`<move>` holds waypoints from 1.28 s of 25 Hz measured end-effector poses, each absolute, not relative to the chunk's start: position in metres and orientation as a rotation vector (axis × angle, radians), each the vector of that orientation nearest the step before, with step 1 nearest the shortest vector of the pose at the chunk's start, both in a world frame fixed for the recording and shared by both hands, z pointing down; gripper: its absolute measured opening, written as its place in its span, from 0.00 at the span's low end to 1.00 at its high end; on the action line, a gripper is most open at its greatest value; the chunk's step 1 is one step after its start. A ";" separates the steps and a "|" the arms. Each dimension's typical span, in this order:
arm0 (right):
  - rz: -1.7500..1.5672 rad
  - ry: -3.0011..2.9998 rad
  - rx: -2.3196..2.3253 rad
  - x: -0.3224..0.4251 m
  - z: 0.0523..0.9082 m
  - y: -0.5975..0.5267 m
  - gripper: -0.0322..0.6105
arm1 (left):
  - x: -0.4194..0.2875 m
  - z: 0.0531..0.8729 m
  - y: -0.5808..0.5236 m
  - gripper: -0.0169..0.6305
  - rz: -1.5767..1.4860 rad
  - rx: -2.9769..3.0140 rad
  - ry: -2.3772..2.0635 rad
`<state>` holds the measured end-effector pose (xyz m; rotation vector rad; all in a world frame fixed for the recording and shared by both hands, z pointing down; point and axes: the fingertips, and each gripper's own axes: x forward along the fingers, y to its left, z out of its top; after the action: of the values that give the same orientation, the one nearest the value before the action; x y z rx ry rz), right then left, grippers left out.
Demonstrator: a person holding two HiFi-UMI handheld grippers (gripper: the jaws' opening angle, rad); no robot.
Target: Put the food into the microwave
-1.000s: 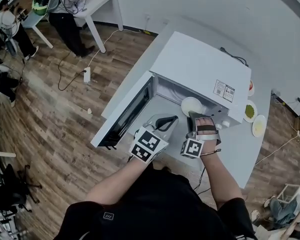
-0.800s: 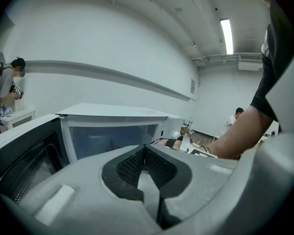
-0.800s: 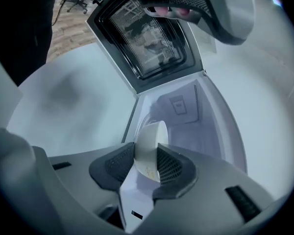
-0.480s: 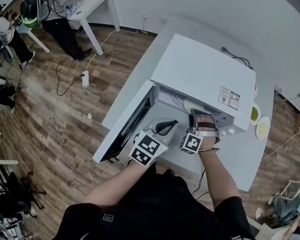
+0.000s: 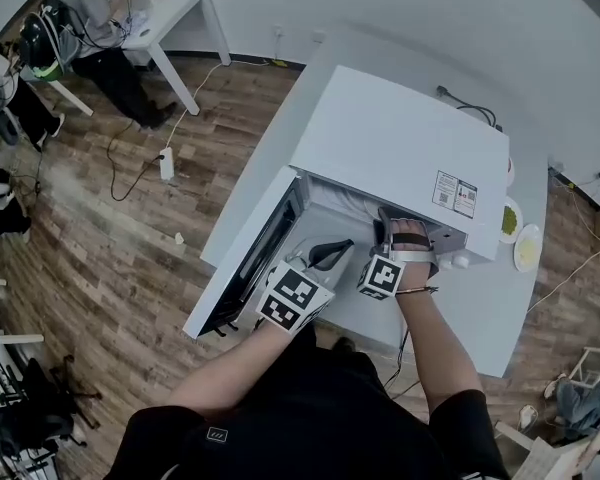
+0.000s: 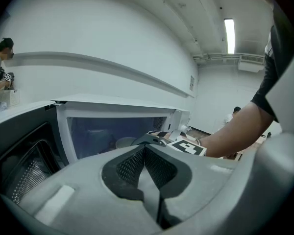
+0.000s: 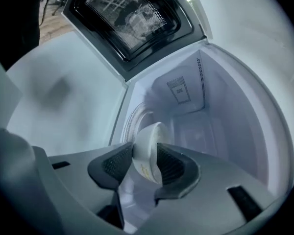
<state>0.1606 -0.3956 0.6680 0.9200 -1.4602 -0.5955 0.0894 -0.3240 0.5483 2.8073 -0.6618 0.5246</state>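
Observation:
A white microwave stands on a white table with its door swung open to the left. My right gripper reaches into the cavity. A white bowl stands on edge between its pads, over the glass turntable. Both pads still touch the bowl's rim while the jaws are opening. In the head view the right gripper goes under the microwave's top, which hides the bowl. My left gripper is shut and empty, hovering before the opening beside the door.
Right of the microwave on the table sit a dish of green food and a plate of yellow food. A power strip and cable lie on the wooden floor. People stand at a white desk far left.
My right gripper has pushed deeper into the microwave with the bowl, which the microwave's top now hides in the head view. The left gripper has drifted slightly toward the opening.

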 end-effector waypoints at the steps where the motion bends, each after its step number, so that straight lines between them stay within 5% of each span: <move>1: -0.590 -1.473 0.919 0.160 0.667 -0.393 0.32 | 0.091 0.547 -0.324 0.04 0.518 2.809 -0.658; 6: -0.603 -1.488 0.921 0.159 0.656 -0.382 0.31 | 0.093 0.544 -0.328 0.04 0.495 2.805 -0.654; 10: -0.583 -1.491 0.897 0.162 0.660 -0.380 0.15 | 0.095 0.544 -0.328 0.04 0.481 2.803 -0.651; 24: -0.549 -1.462 0.986 0.170 0.655 -0.431 0.14 | 0.071 0.543 -0.315 0.04 0.522 2.813 -0.706; 32: -0.446 -1.730 1.172 0.146 0.613 -0.339 0.14 | 0.060 0.529 -0.288 0.04 0.463 2.785 -0.805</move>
<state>0.1455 -0.3391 0.6129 1.1718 -1.7300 -0.4462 0.0603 -0.2879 0.5294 2.7851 -0.8052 0.4628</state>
